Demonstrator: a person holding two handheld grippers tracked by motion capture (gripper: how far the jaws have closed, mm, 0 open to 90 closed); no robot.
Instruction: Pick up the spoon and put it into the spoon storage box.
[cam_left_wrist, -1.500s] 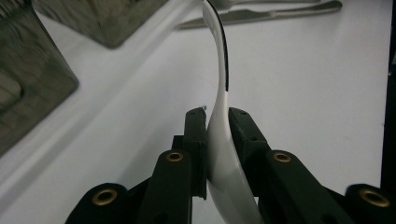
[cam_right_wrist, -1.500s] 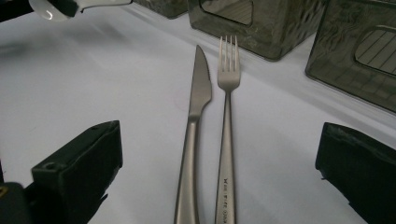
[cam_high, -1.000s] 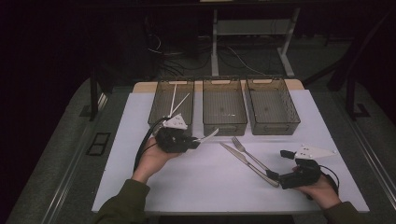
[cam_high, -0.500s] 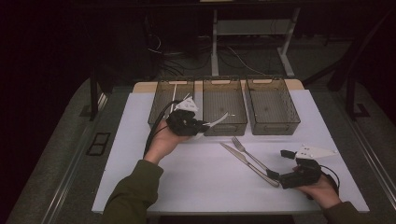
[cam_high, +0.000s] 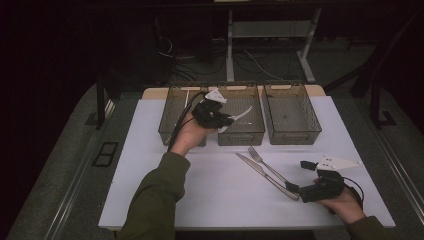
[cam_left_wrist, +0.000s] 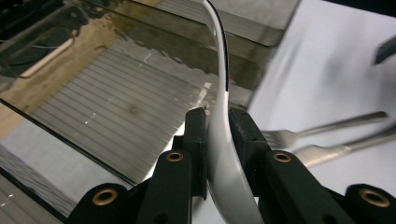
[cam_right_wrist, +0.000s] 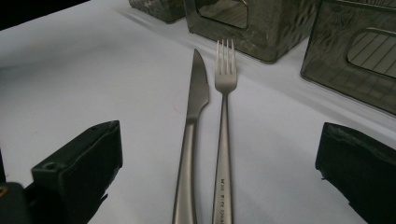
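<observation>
While the left gripper (cam_high: 226, 119) hangs over the near end of the middle bin (cam_high: 241, 112), its two black jaws are clamped tight on a white spoon (cam_high: 240, 115), and the left gripper view shows the spoon (cam_left_wrist: 219, 116) pinched edge-on between the pads, its curved length rising past them above the ribbed floor of that bin (cam_left_wrist: 116, 102). Seen from the high view, the spoon juts out to the right of the gripper, held above the bin rather than lying in it. Three smoky see-through bins stand side by side at the far edge of the white table (cam_high: 165, 200): the left bin (cam_high: 172, 117) is partly covered by the person's left hand (cam_high: 190, 137), and the right bin (cam_high: 291, 112) stands just beside the middle one. Nearer the person, a metal knife (cam_high: 262, 175) and a metal fork (cam_high: 267, 166) lie side by side on the table, almost touching, slanting from the bins toward the right gripper (cam_high: 295, 189). That gripper rests low at the table's near right corner with its jaws spread wide and holding nothing; in the right gripper view the knife (cam_right_wrist: 191, 130) and the fork (cam_right_wrist: 224, 135) lie between the two open jaws, handles toward the camera, and the pads are well apart from both.
</observation>
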